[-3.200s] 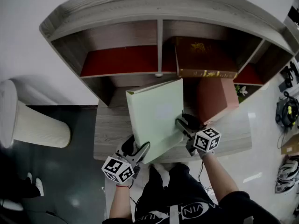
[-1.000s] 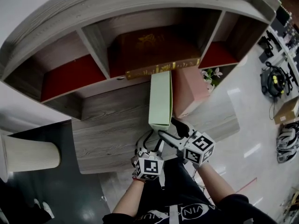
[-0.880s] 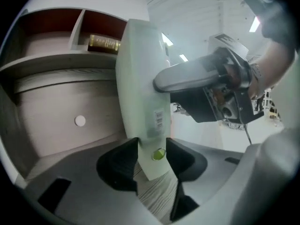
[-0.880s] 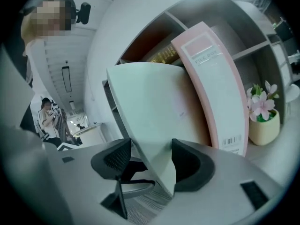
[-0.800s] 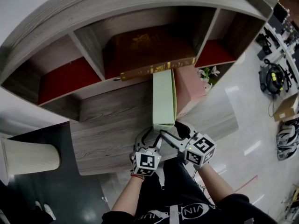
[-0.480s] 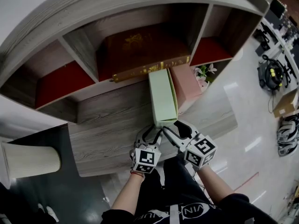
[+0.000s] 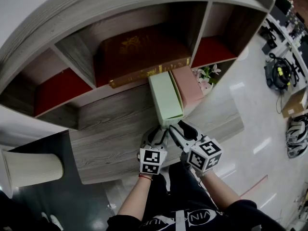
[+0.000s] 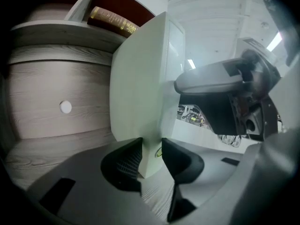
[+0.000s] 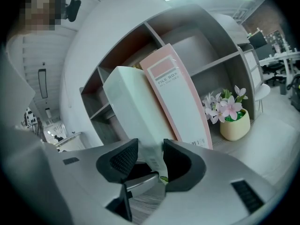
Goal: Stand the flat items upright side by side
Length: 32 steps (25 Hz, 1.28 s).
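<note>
Desk (image 7: 115,129): green file box (image 7: 166,97) upright against pink file box (image 7: 188,85). Left gripper (image 7: 161,134) and right gripper (image 7: 176,129) jaws have just been closing, both narrowly pinching its near bottom end. Low hold — uneven release could tip it leftward.

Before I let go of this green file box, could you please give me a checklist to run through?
1. Hold of left gripper on green file box: ok; its fingers have just been closing on the near lower corner.
2. Hold of right gripper: ok; its fingers have just been closing on the near edge.
3. Box upright on desk: ok.
4. Directly beside pink file box: ok; contact cannot tell.
5. Clear of flower pot: ok.
</note>
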### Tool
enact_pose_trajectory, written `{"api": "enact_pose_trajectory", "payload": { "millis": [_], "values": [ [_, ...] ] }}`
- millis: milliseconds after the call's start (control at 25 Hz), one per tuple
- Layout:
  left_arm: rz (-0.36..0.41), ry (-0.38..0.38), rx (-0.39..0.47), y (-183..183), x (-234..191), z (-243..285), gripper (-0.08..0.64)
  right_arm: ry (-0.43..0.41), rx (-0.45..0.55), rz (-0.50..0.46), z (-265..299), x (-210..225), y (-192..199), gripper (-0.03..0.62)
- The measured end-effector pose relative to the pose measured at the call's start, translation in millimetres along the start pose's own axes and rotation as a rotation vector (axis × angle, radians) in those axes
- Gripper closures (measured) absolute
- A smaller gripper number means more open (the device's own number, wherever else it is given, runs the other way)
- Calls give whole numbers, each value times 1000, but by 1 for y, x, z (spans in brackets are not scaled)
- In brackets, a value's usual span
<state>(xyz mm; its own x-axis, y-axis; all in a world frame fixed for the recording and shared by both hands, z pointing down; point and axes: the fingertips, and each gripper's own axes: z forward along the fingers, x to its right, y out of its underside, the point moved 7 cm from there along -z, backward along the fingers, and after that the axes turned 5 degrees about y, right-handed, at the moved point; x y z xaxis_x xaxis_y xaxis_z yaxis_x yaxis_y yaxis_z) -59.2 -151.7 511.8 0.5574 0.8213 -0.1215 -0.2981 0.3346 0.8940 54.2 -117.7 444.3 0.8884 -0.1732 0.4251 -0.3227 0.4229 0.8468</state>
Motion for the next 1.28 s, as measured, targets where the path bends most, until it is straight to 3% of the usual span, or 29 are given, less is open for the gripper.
{"api": "enact_pose_trajectory", "payload": {
  "millis": [160,320,440,1000,1280],
  "values": [
    [-41,-5,3,-2,-1,5,430,25,-11,15,1,5,-1,430],
    [-87,-13,7,-4,-3,12,430,61,-46,32,0,16,4,514],
    [-108,-20,10,-5,-4,16,428,36,-42,65,0,19,5,540],
    [-163,-43,36,-5,-7,24,417,27,-40,45,-2,35,-4,560],
    [-169,-76,-7,2,-9,18,442,-21,-58,-3,-4,40,-9,574]
  ]
}}
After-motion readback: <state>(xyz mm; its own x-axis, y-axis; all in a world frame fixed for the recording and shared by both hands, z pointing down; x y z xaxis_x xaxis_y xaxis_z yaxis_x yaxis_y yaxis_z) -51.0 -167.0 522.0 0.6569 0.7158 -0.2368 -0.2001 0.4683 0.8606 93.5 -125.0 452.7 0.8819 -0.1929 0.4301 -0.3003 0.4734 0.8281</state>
